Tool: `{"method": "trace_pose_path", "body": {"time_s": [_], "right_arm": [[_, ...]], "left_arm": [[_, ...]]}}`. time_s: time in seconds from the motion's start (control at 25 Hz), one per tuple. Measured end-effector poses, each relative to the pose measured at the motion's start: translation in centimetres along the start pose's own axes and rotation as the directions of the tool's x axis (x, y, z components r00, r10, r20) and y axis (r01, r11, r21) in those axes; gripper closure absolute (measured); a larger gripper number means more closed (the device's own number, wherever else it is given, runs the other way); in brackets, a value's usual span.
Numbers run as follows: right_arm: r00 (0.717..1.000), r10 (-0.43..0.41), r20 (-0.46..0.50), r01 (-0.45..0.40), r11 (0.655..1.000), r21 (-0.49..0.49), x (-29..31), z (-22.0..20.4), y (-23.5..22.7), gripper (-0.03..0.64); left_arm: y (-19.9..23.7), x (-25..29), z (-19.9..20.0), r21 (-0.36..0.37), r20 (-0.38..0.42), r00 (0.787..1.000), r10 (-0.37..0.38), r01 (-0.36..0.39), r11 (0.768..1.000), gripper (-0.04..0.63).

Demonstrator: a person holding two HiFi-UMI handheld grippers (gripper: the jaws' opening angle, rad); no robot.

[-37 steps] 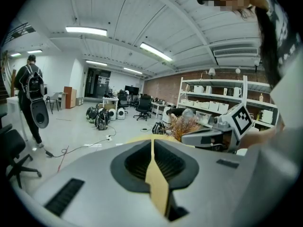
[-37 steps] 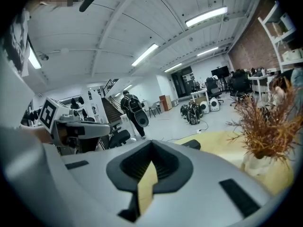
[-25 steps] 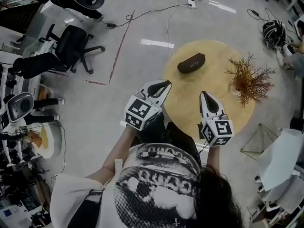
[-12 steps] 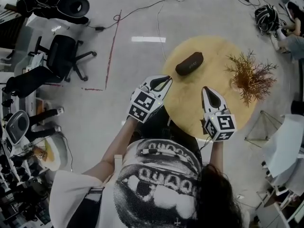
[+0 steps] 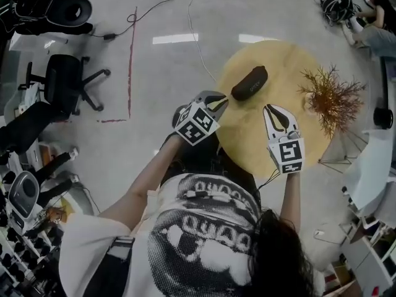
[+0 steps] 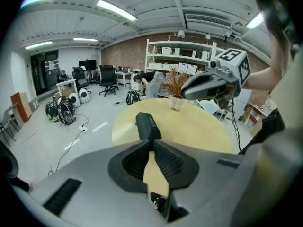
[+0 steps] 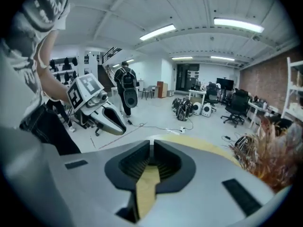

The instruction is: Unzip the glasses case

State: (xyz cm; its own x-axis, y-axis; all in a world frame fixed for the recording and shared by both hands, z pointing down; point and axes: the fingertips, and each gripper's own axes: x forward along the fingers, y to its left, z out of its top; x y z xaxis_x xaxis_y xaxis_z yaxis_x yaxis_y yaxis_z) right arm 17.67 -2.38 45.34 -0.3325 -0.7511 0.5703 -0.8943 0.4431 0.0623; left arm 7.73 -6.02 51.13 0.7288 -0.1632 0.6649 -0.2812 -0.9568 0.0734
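Note:
A black zipped glasses case (image 5: 250,82) lies on the round yellow table (image 5: 247,135), toward its far left side. My left gripper (image 5: 221,98) hovers at the table's left edge, a short way from the case, with its jaws together and nothing between them. In the left gripper view the case (image 6: 147,126) sits just beyond the closed fingertips. My right gripper (image 5: 271,109) is over the middle of the table, to the right of the case. Its jaws are nearly together and just opening, with nothing between them (image 7: 151,143).
A dried orange-brown plant (image 5: 331,101) in a small vase stands on the table's right side. Office chairs (image 5: 62,82), floor cables (image 5: 167,5) and a red floor line (image 5: 131,60) lie to the left. Bags (image 5: 337,5) and a seated person are at the far right.
Both grippers have come down and forward over the table. The left one has rolled and moved closer to the case. The head view has shifted, so the table sits further right.

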Motion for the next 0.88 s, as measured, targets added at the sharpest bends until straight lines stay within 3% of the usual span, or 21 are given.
{"method": "trace_pose_path", "body": {"time_s": [0.16,0.32,0.48,0.64,0.88], "right_arm": [[0.994,0.037,-0.102,-0.053,0.986,-0.159,2.7,-1.1,-0.1,0.549],[0.971,0.06,-0.232,-0.144,0.921,-0.362,5.6,-2.3,-0.3,0.483],[0.932,0.082,-0.353,-0.267,0.815,-0.514,8.3,-3.7,-0.7,0.435],[0.882,0.099,-0.461,-0.389,0.705,-0.592,10.4,-4.5,-1.1,0.406],[0.783,0.105,-0.613,-0.577,0.489,-0.654,11.9,-6.0,-1.6,0.377]], "left_arm": [[0.8,2.1,-0.7,0.045,-0.031,0.997,-0.066,0.068,0.997,0.568],[1.2,3.9,-1.9,0.095,-0.079,0.989,-0.126,0.133,0.987,0.547],[1.4,5.5,-3.2,0.121,-0.122,0.979,-0.164,0.179,0.976,0.526],[1.5,6.6,-4.3,0.119,-0.145,0.971,-0.192,0.21,0.97,0.523],[1.1,8.2,-4.7,0.126,-0.147,0.962,-0.229,0.248,0.961,0.522]]}}
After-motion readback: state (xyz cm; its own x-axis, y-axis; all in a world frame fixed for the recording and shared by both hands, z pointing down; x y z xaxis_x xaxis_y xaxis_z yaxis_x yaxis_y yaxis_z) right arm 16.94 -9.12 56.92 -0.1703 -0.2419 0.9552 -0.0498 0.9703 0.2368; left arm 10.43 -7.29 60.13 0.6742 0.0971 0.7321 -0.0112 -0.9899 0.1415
